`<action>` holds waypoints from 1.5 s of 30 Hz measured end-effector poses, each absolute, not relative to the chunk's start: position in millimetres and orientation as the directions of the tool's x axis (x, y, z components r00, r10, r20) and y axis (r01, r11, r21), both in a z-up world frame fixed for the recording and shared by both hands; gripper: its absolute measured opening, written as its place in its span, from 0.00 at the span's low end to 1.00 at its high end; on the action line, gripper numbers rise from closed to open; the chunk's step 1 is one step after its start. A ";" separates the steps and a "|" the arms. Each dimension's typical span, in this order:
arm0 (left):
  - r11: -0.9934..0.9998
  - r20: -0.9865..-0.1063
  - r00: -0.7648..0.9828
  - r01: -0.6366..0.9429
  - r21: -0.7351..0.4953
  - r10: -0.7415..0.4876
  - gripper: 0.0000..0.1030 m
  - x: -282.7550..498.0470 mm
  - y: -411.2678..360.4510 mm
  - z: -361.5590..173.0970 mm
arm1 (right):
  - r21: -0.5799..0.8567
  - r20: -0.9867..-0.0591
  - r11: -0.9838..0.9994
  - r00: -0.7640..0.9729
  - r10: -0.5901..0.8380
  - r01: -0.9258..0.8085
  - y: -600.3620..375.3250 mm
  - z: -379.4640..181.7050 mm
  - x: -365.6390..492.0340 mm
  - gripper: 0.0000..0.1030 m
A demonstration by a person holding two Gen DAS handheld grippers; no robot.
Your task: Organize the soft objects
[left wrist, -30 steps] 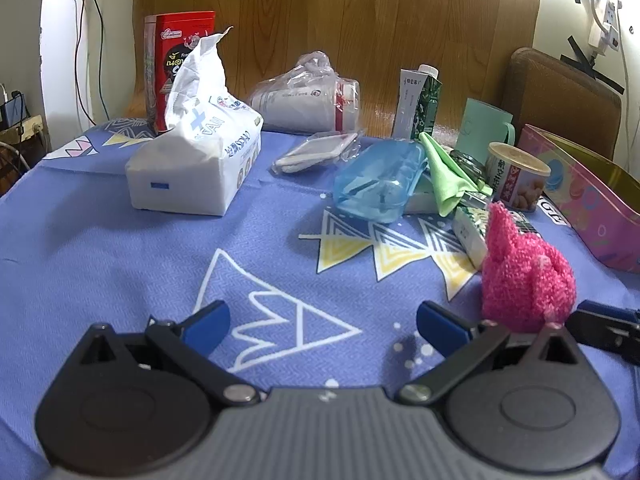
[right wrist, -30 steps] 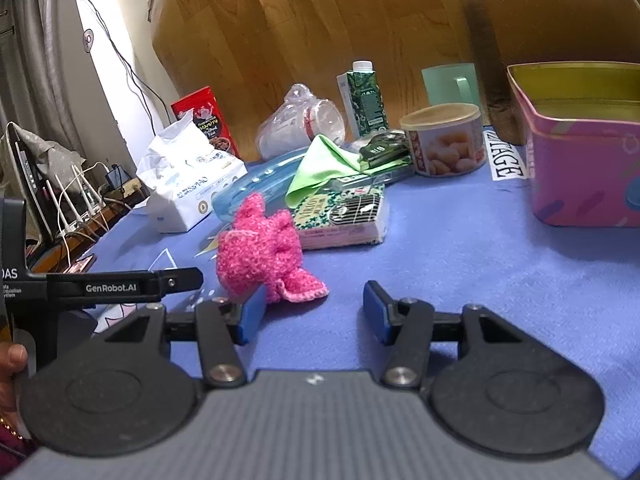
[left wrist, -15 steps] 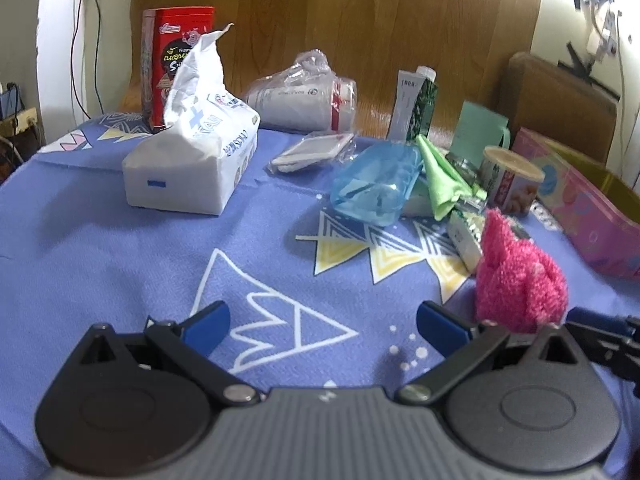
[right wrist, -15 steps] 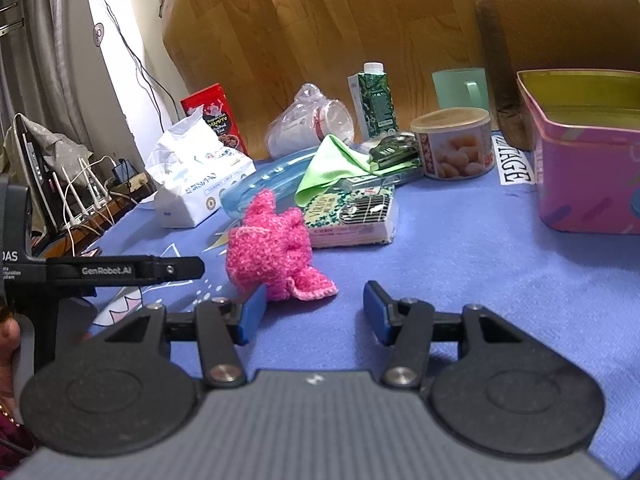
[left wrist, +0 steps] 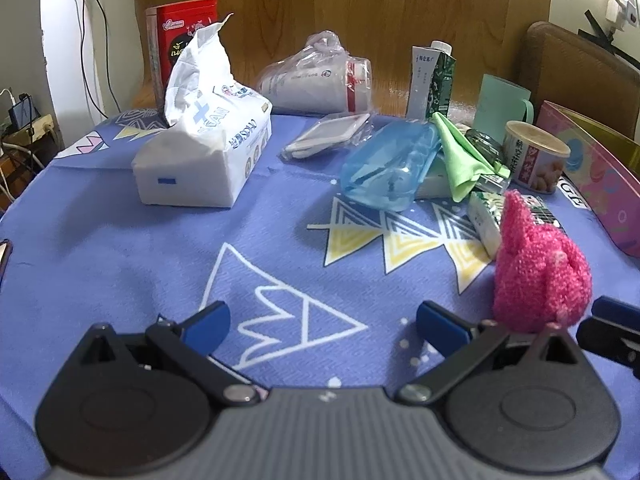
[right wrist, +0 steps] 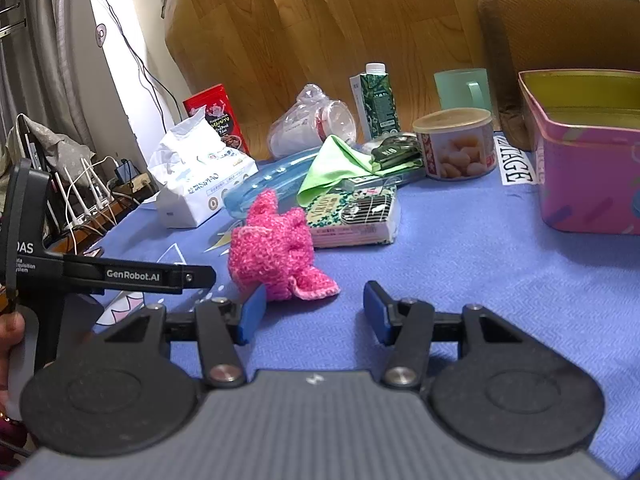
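- On the blue cloth (left wrist: 120,264), pink knitted toy (right wrist: 276,246) sits at eleven o'clock of the right gripper (right wrist: 314,316), jaws apart, nothing between.
- Left gripper (left wrist: 322,320) gapes empty too; toy at two o'clock.

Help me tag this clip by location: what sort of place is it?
Most likely a home, at a cluttered table: a tissue pack, a drink carton and a food can sit on a patterned blue cloth, beside a brown chair.
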State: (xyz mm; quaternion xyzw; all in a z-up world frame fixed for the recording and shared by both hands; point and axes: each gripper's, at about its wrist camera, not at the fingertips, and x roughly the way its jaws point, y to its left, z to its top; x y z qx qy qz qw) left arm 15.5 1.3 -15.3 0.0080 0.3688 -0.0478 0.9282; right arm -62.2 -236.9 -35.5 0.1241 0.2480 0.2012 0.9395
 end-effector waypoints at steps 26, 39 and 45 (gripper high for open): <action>0.994 -0.685 0.723 0.108 -0.012 -0.087 1.00 12.6 1.2 -17.1 | 0.320 -0.419 0.894 0.799 0.431 -0.314 -235.6 -34.9 -62.8 0.55; 0.980 -0.659 0.725 0.152 -0.129 -0.199 1.00 7.3 11.5 -6.8 | 0.313 -0.421 0.896 0.799 0.429 -0.316 -234.0 -35.6 -63.7 0.55; 0.949 -0.642 0.699 0.244 -0.202 -0.316 1.00 2.1 11.4 10.7 | 0.302 -0.414 0.889 0.793 0.447 -0.344 -231.8 -34.0 -67.6 0.55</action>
